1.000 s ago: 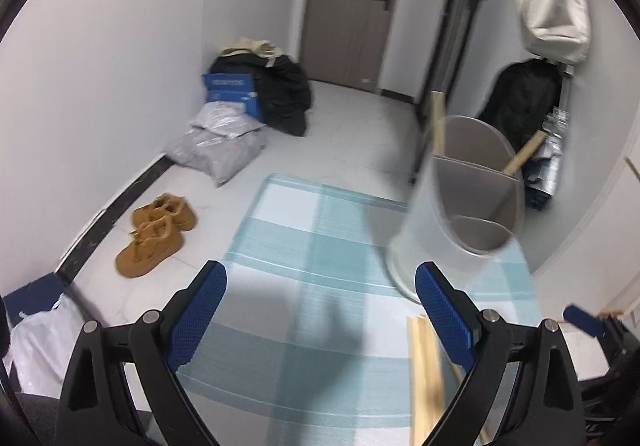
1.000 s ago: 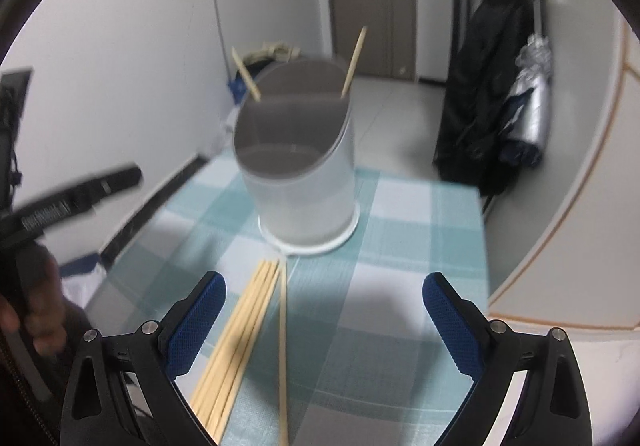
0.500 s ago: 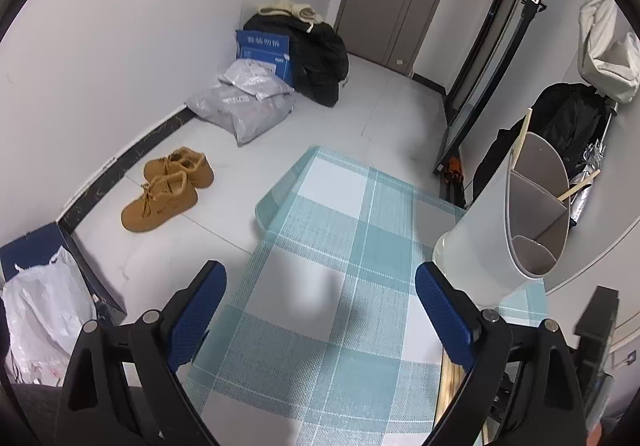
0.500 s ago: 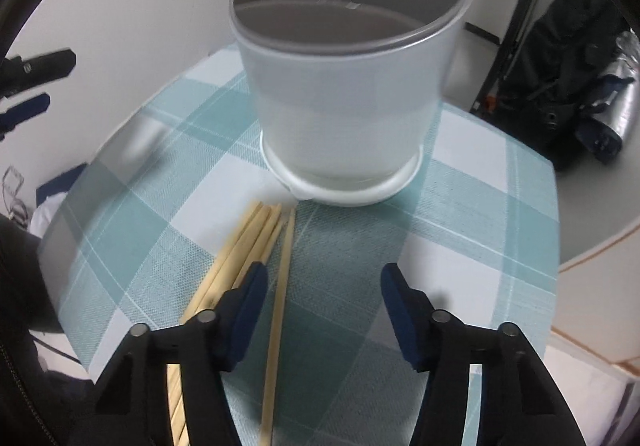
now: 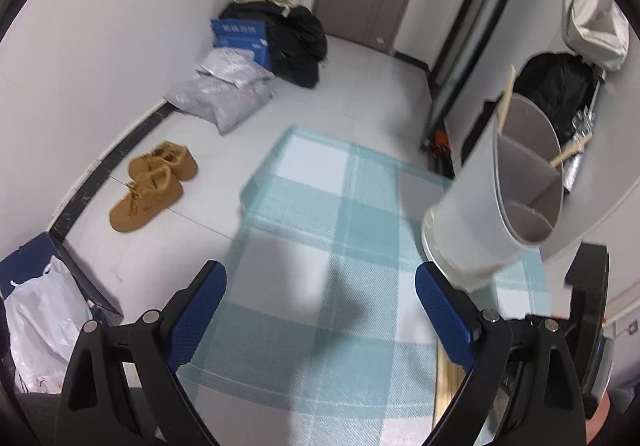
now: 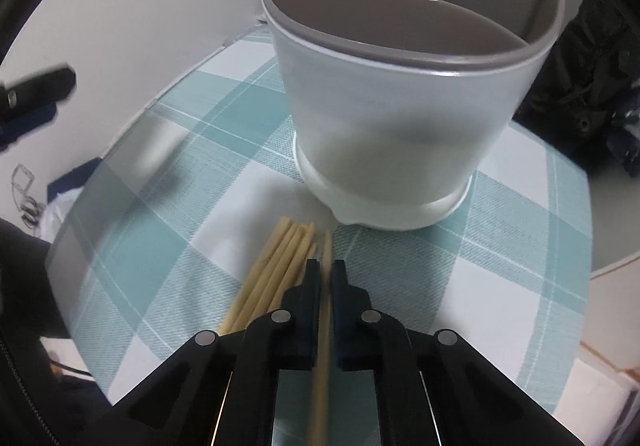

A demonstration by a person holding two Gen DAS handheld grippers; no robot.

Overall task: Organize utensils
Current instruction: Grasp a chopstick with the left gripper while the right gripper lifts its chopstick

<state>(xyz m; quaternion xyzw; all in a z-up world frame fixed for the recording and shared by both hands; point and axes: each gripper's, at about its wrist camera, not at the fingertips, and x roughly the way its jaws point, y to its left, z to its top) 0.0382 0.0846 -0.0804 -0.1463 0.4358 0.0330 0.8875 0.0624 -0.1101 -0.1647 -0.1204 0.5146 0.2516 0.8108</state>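
Change since earlier frame: right gripper (image 6: pixel 326 276) has been brought down over the loose chopstick (image 6: pixel 325 310), and its jaws have just been closing; the stick is now pinched between them. The left gripper (image 5: pixel 320 322) has been shifted only slightly.
Left gripper: jaws are held wide apart over the checked cloth (image 5: pixel 320 214), with nothing between them.
Chopstick bundle: several sticks (image 6: pixel 276 266) are left lying on the cloth, just left of the pinched one, tips near the holder's base.
Right gripper: clamped on the single chopstick, which still lies low against the cloth.
Holder: the divided white utensil holder (image 6: pixel 400 118) stands upright just beyond the stick tips; two sticks (image 5: pixel 505 96) are already seen leaning in its rear compartments.
Progress: judged early; most sticks remain outside the holder.
Edges and room: the table edge curves close on the left and right of the holder; open cloth is available in front. The holder rim is judged the main obstacle when lifting.
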